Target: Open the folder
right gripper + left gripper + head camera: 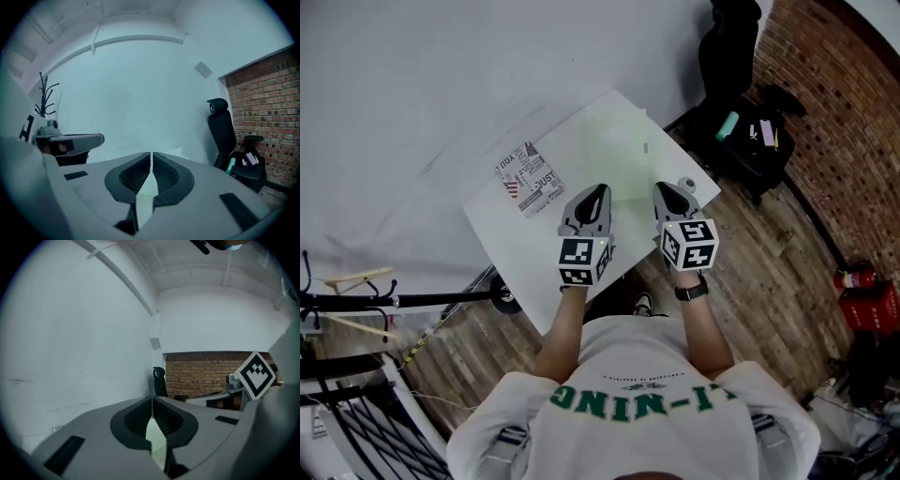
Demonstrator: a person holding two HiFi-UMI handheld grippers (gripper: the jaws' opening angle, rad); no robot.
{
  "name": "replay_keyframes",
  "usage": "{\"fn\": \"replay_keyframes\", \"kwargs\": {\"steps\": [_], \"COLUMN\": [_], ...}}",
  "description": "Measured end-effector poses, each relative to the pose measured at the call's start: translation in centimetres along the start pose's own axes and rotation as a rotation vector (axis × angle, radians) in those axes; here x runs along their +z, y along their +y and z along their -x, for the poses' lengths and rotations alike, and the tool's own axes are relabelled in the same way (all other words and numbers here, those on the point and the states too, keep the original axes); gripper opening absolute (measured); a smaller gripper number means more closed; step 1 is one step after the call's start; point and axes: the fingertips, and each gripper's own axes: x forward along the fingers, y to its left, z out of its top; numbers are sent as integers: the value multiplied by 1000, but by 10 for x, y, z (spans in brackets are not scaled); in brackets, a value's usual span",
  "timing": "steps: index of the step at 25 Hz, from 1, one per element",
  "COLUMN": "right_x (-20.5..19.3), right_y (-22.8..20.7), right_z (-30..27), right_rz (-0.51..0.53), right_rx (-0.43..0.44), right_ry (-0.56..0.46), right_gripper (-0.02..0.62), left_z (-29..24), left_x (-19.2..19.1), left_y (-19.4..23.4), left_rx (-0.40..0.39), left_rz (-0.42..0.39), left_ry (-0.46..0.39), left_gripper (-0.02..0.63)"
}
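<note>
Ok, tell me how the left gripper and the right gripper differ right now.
The left gripper sits nearer the printed sheet; the right gripper is nearer the right edge of the table. The right gripper's wrist carries a watch; the left gripper's wrist is bare. Both are shut and empty, above the pale green folder.

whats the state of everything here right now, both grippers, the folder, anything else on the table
left gripper: shut, nothing between its jaws
right gripper: shut, nothing between its jaws
folder: lying flat on the table, looks closed, neither gripper on it
printed sheet: lying flat on the table, to the left of the folder
</note>
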Motion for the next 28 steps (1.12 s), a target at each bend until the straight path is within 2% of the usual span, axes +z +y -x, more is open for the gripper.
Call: {"fn": "replay_keyframes", "kwargs": {"steps": [8,12,16,19,25,28], "right_x": [-9,-18,-43,-63,-99,-111], "right_y": [-34,-51,-63,-71,-86,-92], "right_z": [-79,-115,-144,-166,-192,-198], "right_rz": [-14,-23,-67,-126,-320,-358], "right_rx": [0,1,4,8,18,4], "right_ry": [113,159,230,269,293,314], "right_gripper": [59,101,170,193,201,201], "left_z": [-61,-82,-92,-100,-108,-110], "left_x": [-11,-19,-36,-47,-73,-79], "left_y": [47,70,88,99,111,114], "left_rx": [-2,9,16,15,8,2], "left_rz": [48,66,91,106,139,153], "left_ry": [46,66,105,126,168,175], "left_gripper": [23,23,23,23,23,23]}}
